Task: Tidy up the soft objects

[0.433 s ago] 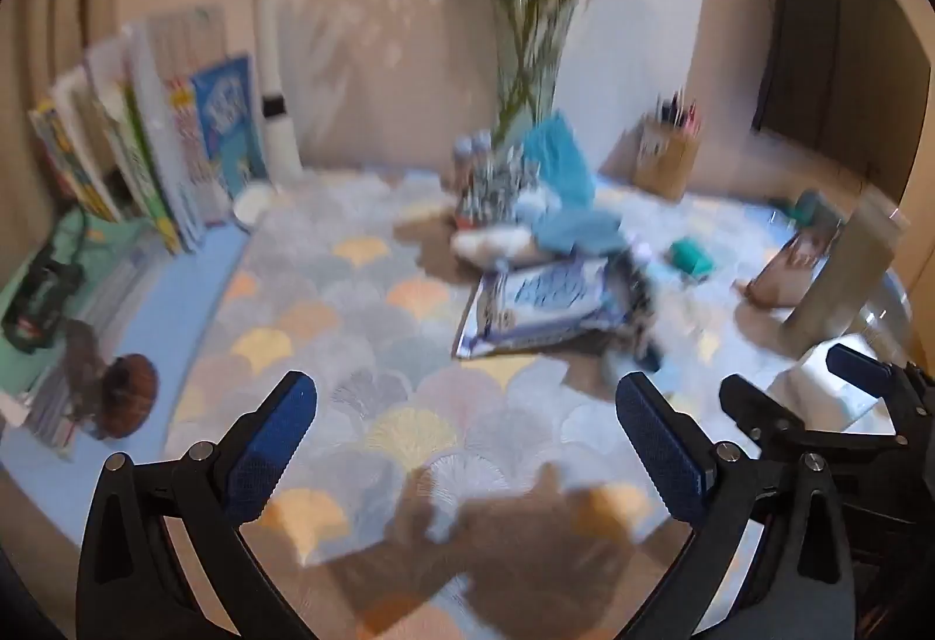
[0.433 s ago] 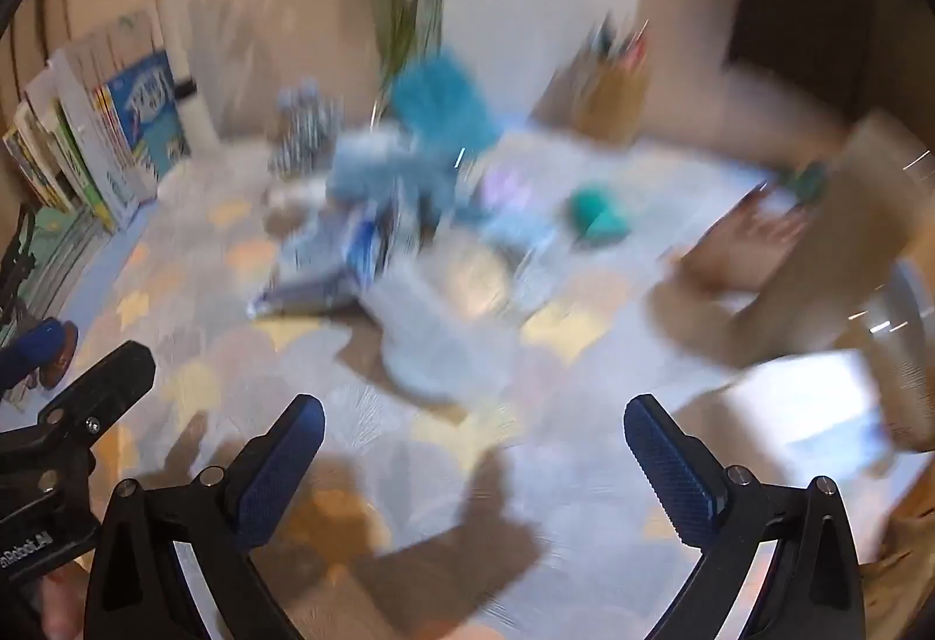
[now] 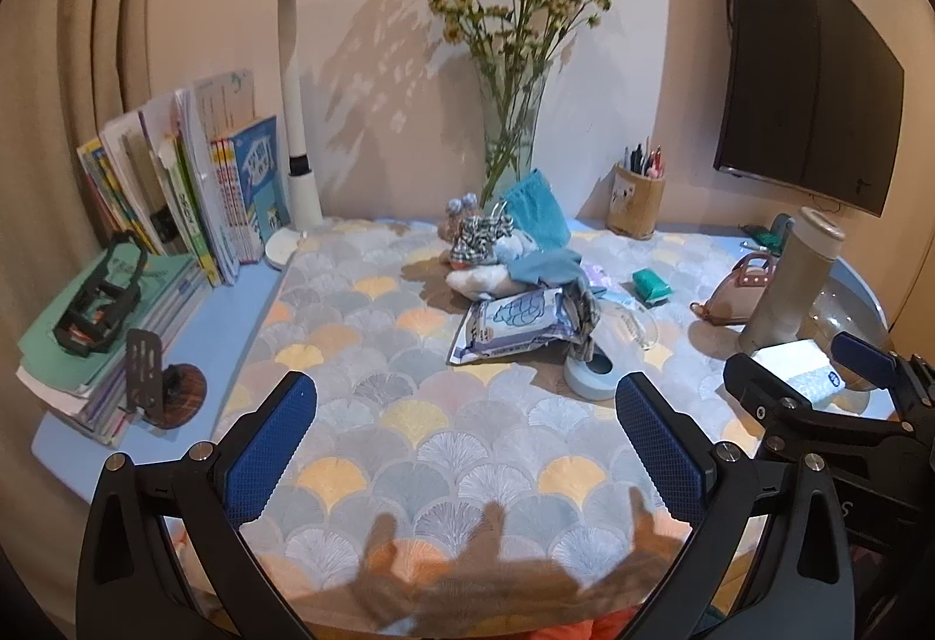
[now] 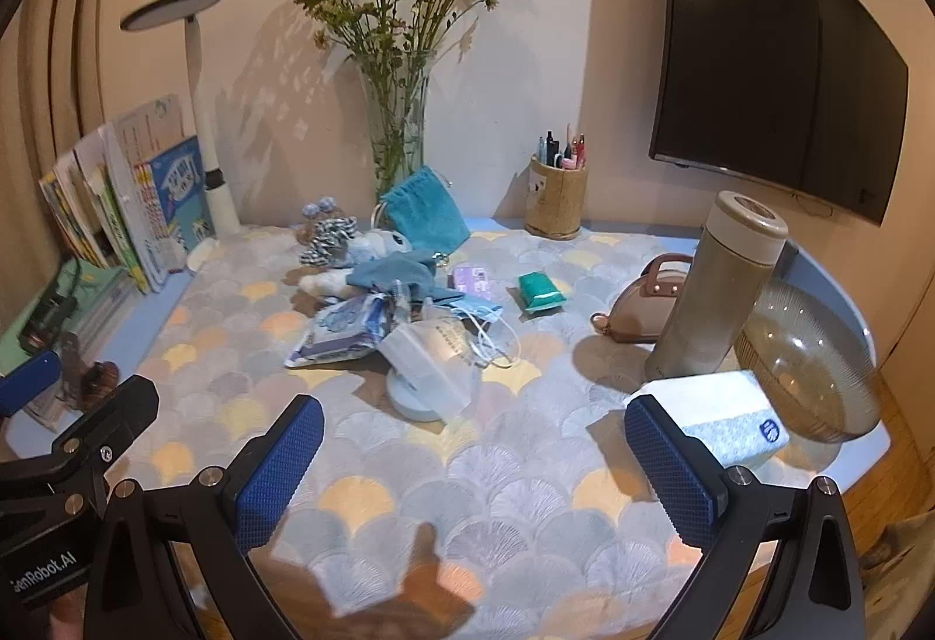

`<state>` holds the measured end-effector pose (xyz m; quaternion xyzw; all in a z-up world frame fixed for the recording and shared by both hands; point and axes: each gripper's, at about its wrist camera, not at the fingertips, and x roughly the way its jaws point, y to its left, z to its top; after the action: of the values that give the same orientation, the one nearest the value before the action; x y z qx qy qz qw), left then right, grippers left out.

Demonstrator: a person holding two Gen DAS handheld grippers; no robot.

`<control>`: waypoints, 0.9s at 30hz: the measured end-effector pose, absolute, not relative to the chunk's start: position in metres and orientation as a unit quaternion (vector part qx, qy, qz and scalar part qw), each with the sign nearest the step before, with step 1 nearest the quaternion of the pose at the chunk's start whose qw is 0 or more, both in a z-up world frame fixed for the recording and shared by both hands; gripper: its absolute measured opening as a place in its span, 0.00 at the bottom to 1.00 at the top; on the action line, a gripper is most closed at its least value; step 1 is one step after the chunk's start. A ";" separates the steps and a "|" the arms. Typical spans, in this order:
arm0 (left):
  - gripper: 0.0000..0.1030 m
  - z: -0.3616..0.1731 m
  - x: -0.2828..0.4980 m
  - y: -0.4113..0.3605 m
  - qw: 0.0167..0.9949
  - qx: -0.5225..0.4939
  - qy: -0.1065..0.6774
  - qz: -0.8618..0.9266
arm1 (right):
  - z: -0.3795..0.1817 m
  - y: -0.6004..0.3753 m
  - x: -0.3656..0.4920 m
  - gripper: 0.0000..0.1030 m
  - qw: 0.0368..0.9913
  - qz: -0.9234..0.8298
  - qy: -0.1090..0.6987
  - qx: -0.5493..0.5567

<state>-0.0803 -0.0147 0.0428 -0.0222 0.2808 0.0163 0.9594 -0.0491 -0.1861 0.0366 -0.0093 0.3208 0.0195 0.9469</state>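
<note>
At the left edge of the counter (image 3: pixel 245 312) a row of books (image 3: pixel 193 184) stands upright, with a lamp (image 3: pixel 292 114) just beside them at the back. The left tool (image 3: pixel 467 441) hangs above the near edge with its jaws wide, and nothing is between them. In the middle of the counter, in front of the vase (image 4: pixel 397 137) with flowers, lies the heap of soft objects (image 4: pixel 385 277): a teal pouch (image 4: pixel 423 216), a blue cloth (image 4: pixel 403 272), a wipes packet (image 4: pixel 342 333) and face masks (image 4: pixel 444 348), some touching or overlapping each other. A small green packet (image 4: pixel 543 292) lies apart, to the right of the heap. The right tool (image 4: pixel 473 459) also stands wide over the near edge and holds nothing. Toward the right edge are a pink purse (image 4: pixel 648 307), a tall flask (image 4: pixel 719 283), a white pack (image 4: pixel 724 415) and a glass bowl (image 4: pixel 812 365).
</note>
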 end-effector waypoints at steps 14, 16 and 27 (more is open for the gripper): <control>0.99 0.039 -0.070 -0.014 0.958 -0.036 0.284 0.017 | 0.043 -0.186 -0.059 1.00 0.951 0.013 0.310 -0.004; 0.99 0.037 -0.064 -0.016 0.957 -0.031 0.289 0.018 | 0.039 -0.188 -0.052 1.00 0.947 0.013 0.321 -0.003; 0.99 0.026 -0.054 -0.020 0.952 -0.018 0.307 0.020 | 0.020 -0.193 -0.036 1.00 0.937 0.014 0.349 0.002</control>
<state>-0.0542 -0.0202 0.0255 -0.0177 0.3065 0.0197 0.9515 -0.0357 -0.1929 0.0199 0.0021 0.3492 0.0137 0.9369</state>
